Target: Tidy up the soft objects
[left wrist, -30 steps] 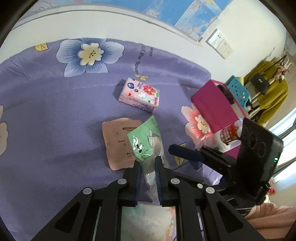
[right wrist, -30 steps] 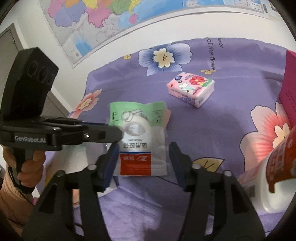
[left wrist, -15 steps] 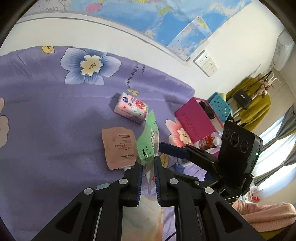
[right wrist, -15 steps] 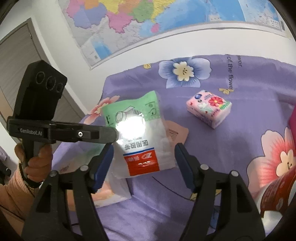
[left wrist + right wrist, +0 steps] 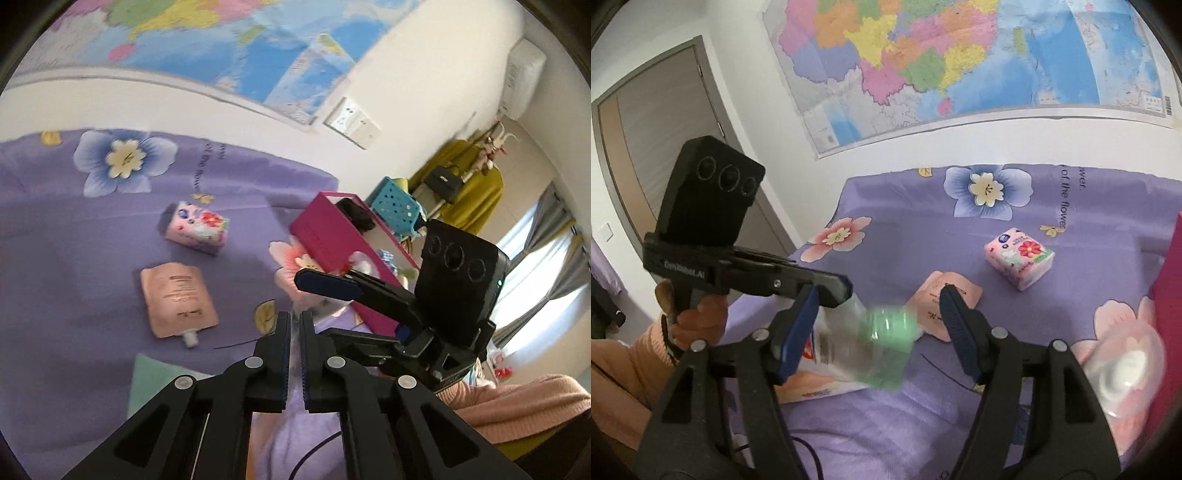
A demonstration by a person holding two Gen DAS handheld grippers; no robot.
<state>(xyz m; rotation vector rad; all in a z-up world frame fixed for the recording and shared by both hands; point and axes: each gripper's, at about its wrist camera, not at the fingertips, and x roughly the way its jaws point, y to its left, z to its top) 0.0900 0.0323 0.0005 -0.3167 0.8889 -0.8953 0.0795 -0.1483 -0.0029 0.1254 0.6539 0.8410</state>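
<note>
Just off the tip of the left gripper (image 5: 294, 321), the green-and-clear bag (image 5: 882, 343) is seen hanging above the bed (image 5: 886, 229), badly blurred. Its clear end runs up into the tip, and its green end is swung out low to the right in the right wrist view. The left gripper is clenched, and only a pale sliver of film is seen between its blue pads in its own view, so the bag is taken to be pinched by its thin edge. The right gripper (image 5: 879, 299) is released: its jaws have just been opening and are spread wide, with the bag framed between them but touched by neither pad. A flat pink-and-white packet (image 5: 820, 387) is partly covered by the bag, low on the purple flowered sheet. A pink spouted pouch (image 5: 945, 306) is laid flat just beyond, and a flowered tissue pack (image 5: 1019, 260) is set farther back, apart from it. A magenta box (image 5: 332, 240) is stood at the sheet's right edge. The left gripper's handle is gripped by a hand (image 5: 698, 317) in a peach sleeve.
</note>
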